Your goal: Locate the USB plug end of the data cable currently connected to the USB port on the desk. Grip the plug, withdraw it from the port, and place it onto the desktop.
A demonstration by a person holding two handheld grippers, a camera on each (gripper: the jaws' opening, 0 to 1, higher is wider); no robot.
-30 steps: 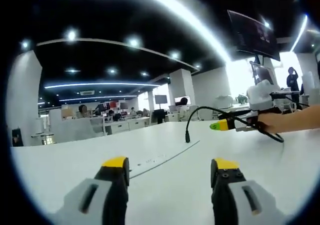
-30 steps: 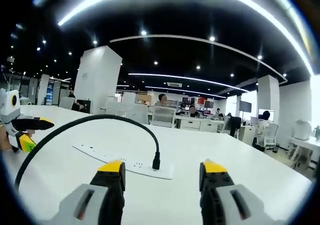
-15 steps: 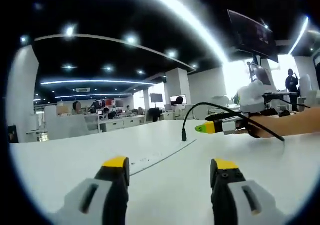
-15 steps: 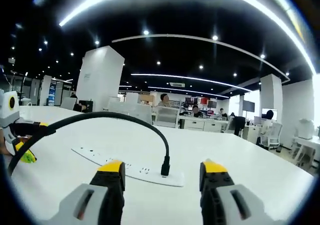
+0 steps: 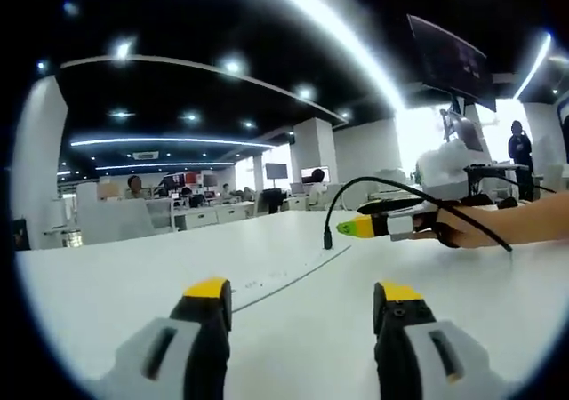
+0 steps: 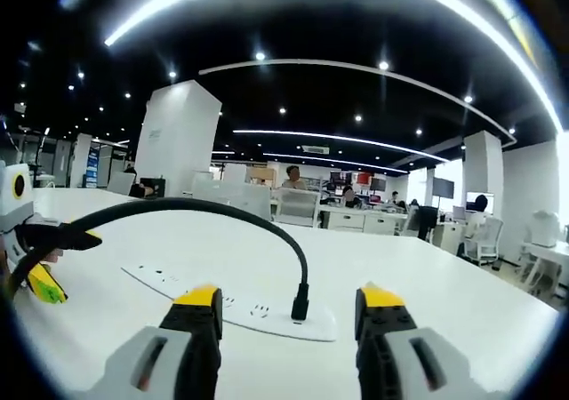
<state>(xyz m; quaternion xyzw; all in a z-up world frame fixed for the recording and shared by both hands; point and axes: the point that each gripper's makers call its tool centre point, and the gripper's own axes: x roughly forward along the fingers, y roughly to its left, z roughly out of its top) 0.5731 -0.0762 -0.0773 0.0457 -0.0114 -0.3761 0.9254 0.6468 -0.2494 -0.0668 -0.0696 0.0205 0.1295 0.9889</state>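
Note:
A black USB plug (image 6: 300,308) stands upright in a white power strip (image 6: 253,309) on the white desk. Its black cable (image 6: 187,206) arcs up and away to the left. My right gripper (image 6: 289,300) is open, its yellow-tipped jaws low on either side of the plug, which sits just beyond them. In the left gripper view the same plug (image 5: 328,237) stands in the strip (image 5: 283,276) ahead. My left gripper (image 5: 302,295) is open over bare desk. The right gripper (image 5: 378,226) reaches in from the right, close to the plug.
The left gripper (image 6: 40,251) shows at the left edge of the right gripper view, beside the cable. A hand (image 5: 498,224) holds the right gripper. The white desk (image 5: 133,284) spreads wide; office desks, chairs and seated people are far behind.
The right gripper has moved closer to the plug, which now sits larger and nearly between its jaws. In the left gripper view the right gripper has edged left toward the plug.

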